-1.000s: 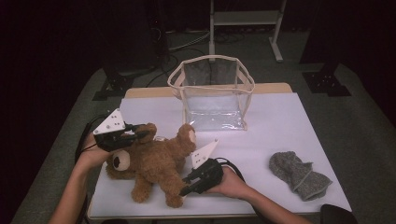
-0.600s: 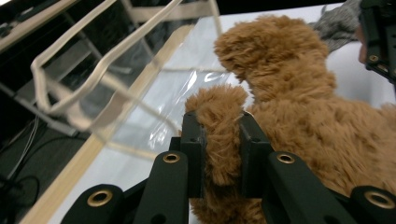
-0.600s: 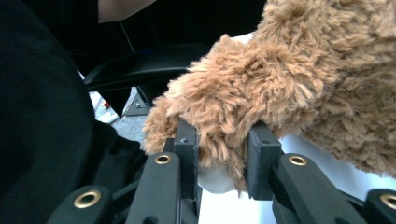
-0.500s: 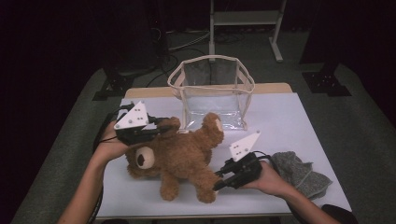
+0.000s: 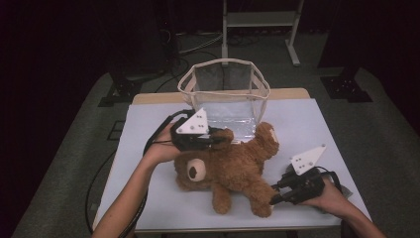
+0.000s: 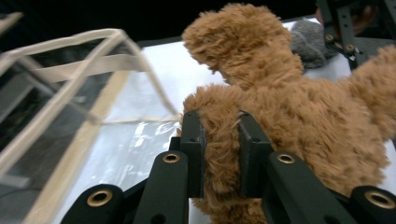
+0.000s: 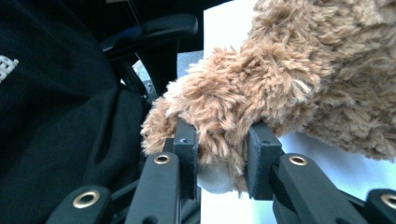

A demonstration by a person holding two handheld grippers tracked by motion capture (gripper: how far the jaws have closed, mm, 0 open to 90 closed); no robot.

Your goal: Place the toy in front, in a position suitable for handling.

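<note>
A brown teddy bear [image 5: 233, 168] lies across the white table [image 5: 143, 134], head toward the near left. My left gripper [image 5: 220, 139] is shut on one of its upper paws, and the left gripper view shows the fur [image 6: 289, 121] squeezed between both pads of this gripper [image 6: 222, 154]. My right gripper [image 5: 275, 196] is shut on a lower foot at the near right. In the right gripper view that foot [image 7: 210, 121] is pinched between the jaws of the gripper [image 7: 222, 158]. A clear bag with cream trim [image 5: 224, 62] stands open just behind the bear.
A grey cloth [image 6: 308, 42] lies on the table's right side, mostly under my right hand in the high view. The bag's clear wall [image 6: 93, 70] is close on the left of my left gripper. A white stand's legs [image 5: 257, 20] rise beyond the table.
Both hands have moved to the right, carrying the bear with them. The bear now lies in front of the bag, and my right hand covers the grey cloth.
</note>
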